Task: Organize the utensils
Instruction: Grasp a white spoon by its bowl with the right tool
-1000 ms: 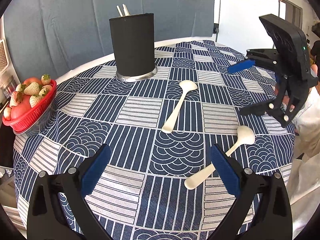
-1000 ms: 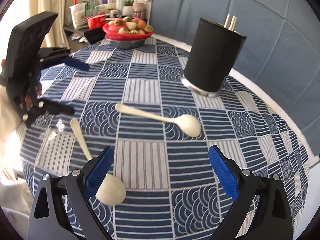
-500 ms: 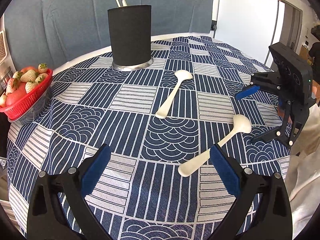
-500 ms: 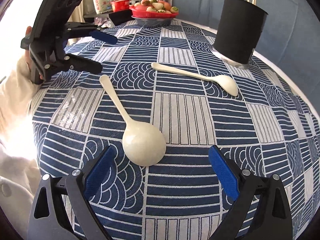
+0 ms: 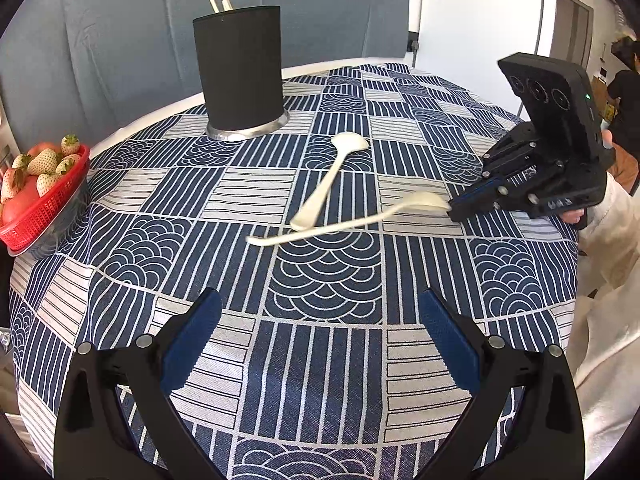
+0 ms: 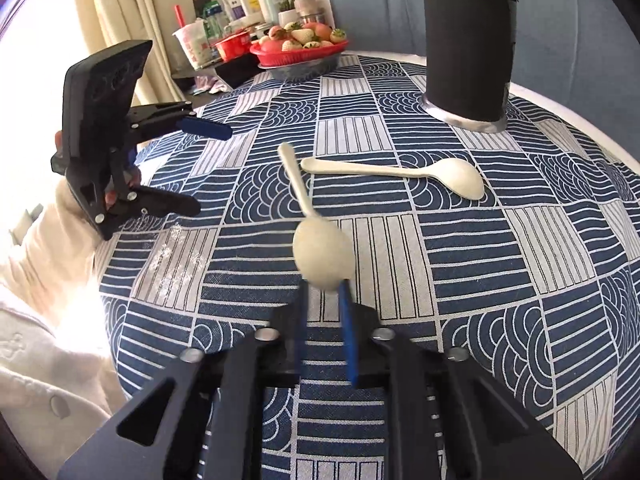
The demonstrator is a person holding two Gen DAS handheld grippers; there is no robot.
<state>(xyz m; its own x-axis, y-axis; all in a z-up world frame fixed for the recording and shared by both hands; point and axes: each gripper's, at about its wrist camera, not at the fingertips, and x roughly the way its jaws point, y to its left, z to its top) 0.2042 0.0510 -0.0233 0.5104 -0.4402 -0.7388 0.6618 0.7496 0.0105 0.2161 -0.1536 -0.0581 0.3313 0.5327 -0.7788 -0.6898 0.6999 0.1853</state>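
Note:
My right gripper (image 6: 323,294) is shut on the bowl of a cream spoon (image 6: 320,254) and holds it lifted above the tablecloth, handle pointing away; it shows from the left wrist view (image 5: 452,207) with the spoon (image 5: 344,224). A second cream spoon (image 5: 330,182) lies flat on the cloth, also in the right wrist view (image 6: 400,172). The black utensil holder (image 5: 240,70) with two chopsticks in it stands at the far side, also in the right wrist view (image 6: 468,52). My left gripper (image 5: 316,340) is open and empty near the table's front.
A red basket of strawberries (image 5: 36,192) sits at the table's left edge, also in the right wrist view (image 6: 300,50). The round table has a blue patterned cloth (image 5: 320,360). A cluttered shelf (image 6: 224,12) stands beyond the table. A white fridge (image 5: 480,20) is behind.
My right gripper has closed on the near spoon's bowl and lifted it off the cloth. The left gripper has stayed open and moved little.

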